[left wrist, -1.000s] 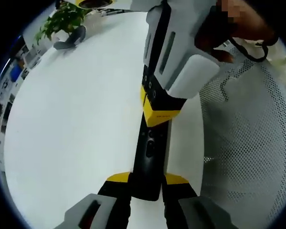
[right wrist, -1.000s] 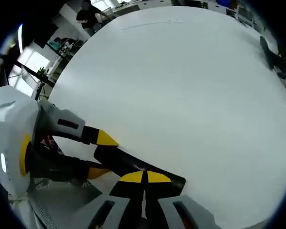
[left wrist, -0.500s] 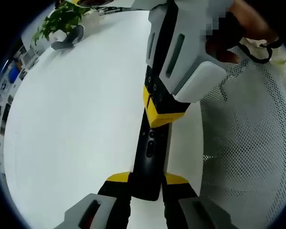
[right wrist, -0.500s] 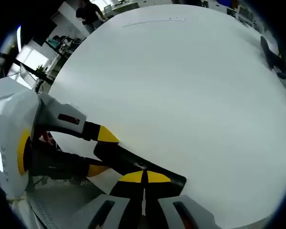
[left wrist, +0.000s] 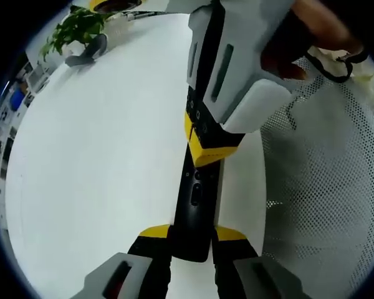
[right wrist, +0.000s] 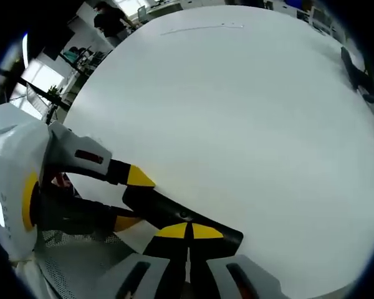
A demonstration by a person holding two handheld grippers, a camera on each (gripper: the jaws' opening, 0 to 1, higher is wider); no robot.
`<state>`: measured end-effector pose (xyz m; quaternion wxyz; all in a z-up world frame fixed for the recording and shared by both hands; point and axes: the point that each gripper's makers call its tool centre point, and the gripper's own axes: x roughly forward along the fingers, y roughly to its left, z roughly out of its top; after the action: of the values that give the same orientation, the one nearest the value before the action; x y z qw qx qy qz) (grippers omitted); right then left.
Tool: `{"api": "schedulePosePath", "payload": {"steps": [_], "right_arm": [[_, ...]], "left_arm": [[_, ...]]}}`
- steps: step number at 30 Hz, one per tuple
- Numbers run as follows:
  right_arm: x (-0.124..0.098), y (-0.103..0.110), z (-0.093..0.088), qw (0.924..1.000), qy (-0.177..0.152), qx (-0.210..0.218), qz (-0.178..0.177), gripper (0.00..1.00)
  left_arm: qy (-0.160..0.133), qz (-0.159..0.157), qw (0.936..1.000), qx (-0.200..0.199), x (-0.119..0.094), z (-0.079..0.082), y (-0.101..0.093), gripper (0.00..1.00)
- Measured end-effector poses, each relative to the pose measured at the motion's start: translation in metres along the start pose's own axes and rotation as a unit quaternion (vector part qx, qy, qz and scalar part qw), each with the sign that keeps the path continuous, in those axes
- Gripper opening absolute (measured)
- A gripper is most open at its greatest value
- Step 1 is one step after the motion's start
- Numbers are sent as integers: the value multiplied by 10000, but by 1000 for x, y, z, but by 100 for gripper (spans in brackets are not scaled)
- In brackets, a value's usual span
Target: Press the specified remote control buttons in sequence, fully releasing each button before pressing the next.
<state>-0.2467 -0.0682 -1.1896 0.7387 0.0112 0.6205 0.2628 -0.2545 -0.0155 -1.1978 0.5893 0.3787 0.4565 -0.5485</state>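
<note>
Your left gripper (left wrist: 191,244) clamps the remote (left wrist: 196,205); your closed right gripper (left wrist: 209,149) has barely shifted, tips still on the buttons—release fully.

1. A white table (left wrist: 100,162) forms the work surface; its top is smooth and uniformly pale.
2. A green potted plant (left wrist: 78,28) stands at the far edge of the table in the left gripper view.
3. A dark grey curved object (left wrist: 90,51) lies on the table just beside the plant; the same kind of object (right wrist: 359,78) appears near the table edge in the right gripper view.
4. A white perforated mesh surface (left wrist: 327,187) sits beside the table.
5. A person (right wrist: 112,18) stands in the background beyond the table.
</note>
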Motion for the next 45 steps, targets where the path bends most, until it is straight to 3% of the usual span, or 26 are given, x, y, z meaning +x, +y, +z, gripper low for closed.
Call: {"api": "schedulePosePath", "payload": {"steps": [29,45], "right_arm": [[-9,-4,-12,9998,155,-38,-80,0],[-2,-7,-13,9996,119,-193,-141,0]], "left_arm": [[-6,-50,10000,-85,0,1,0,24],[66,1,10000,2,1,0,-1,25]]}}
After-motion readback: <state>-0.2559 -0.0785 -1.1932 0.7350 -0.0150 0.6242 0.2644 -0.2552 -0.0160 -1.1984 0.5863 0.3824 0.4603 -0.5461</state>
